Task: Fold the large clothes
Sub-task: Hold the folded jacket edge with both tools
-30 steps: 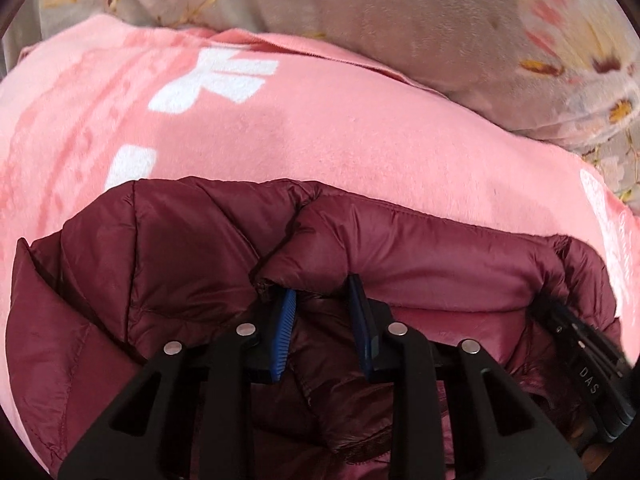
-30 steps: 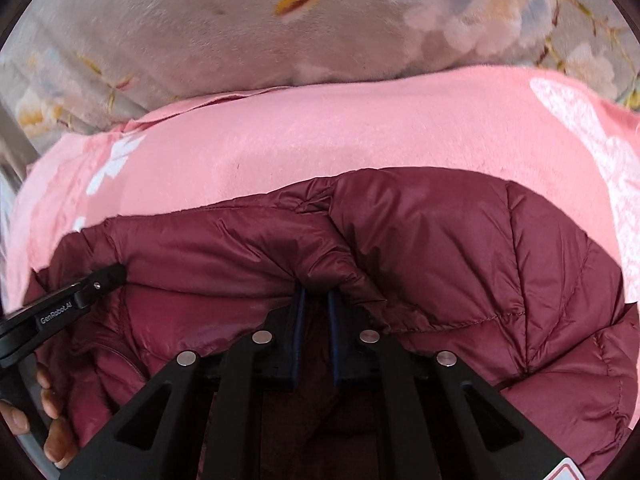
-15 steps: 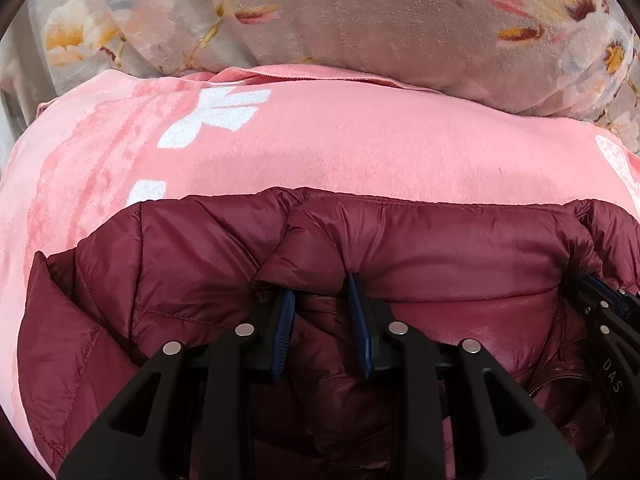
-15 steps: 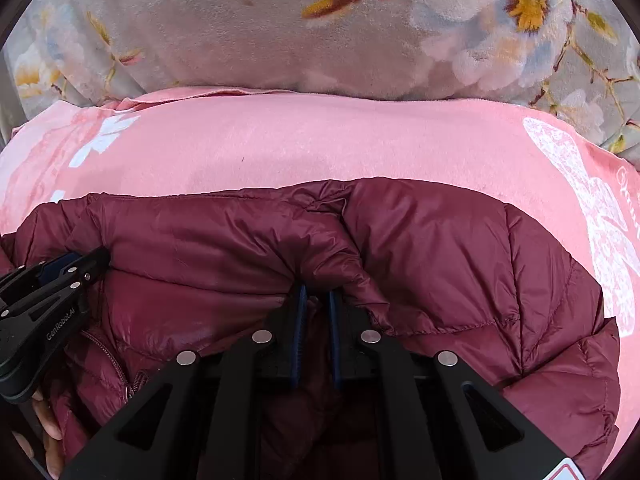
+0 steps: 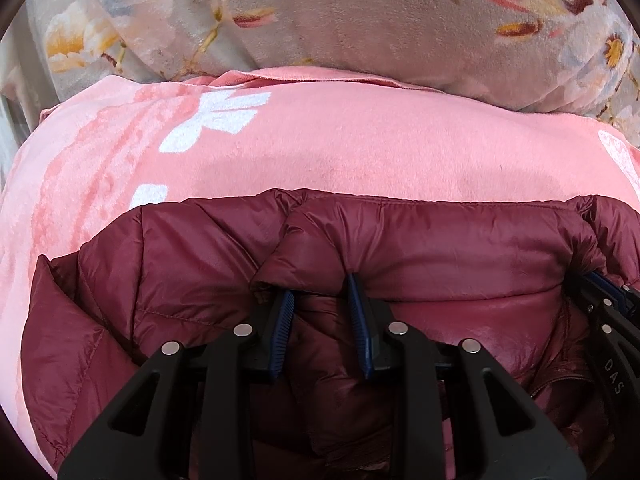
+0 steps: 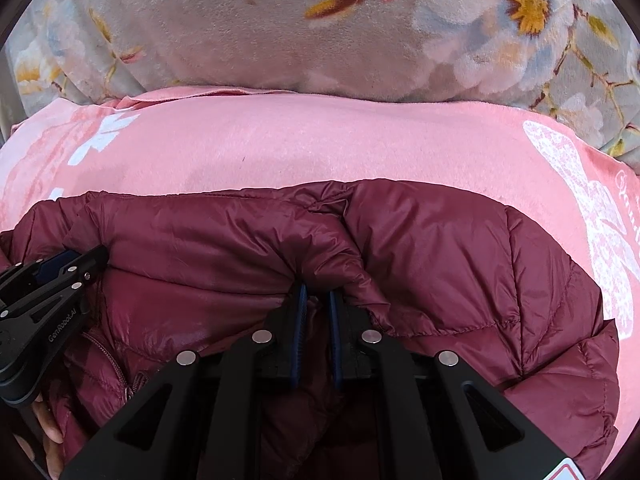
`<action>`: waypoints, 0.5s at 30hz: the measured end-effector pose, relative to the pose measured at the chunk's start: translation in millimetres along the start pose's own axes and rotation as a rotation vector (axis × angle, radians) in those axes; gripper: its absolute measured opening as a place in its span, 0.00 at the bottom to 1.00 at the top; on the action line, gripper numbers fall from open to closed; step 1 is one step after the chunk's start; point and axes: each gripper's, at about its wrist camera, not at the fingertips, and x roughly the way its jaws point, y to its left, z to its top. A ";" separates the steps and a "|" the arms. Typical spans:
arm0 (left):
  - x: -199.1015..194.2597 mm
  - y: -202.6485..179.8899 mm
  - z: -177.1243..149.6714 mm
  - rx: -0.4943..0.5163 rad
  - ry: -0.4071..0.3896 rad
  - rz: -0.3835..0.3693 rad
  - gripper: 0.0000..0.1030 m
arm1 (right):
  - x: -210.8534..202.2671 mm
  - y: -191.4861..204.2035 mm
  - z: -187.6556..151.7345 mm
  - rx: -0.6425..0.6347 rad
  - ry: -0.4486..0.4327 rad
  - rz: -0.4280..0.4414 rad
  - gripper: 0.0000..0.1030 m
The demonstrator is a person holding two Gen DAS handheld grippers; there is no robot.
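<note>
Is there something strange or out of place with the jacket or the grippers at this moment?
Nothing stands out. The left gripper and right gripper each pinch a bunched fold of the maroon puffer jacket above the pink blanket. No tear shows.

A home bedroom, by the bedding: a soft pink fleece blanket with white floral print (image 5: 360, 148) covers the bed, and a plush grey blanket with yellow-and-white flowers (image 6: 320, 32) is heaped behind it.
</note>
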 end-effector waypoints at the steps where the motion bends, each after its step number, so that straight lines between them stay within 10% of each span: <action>1: 0.0 -0.2 0.0 0.001 0.000 0.001 0.26 | 0.2 -0.3 0.1 0.000 0.000 0.000 0.07; 15: 0.3 -3.7 -0.3 0.019 -0.005 0.025 0.26 | 1.0 -0.2 0.7 0.005 0.001 0.004 0.07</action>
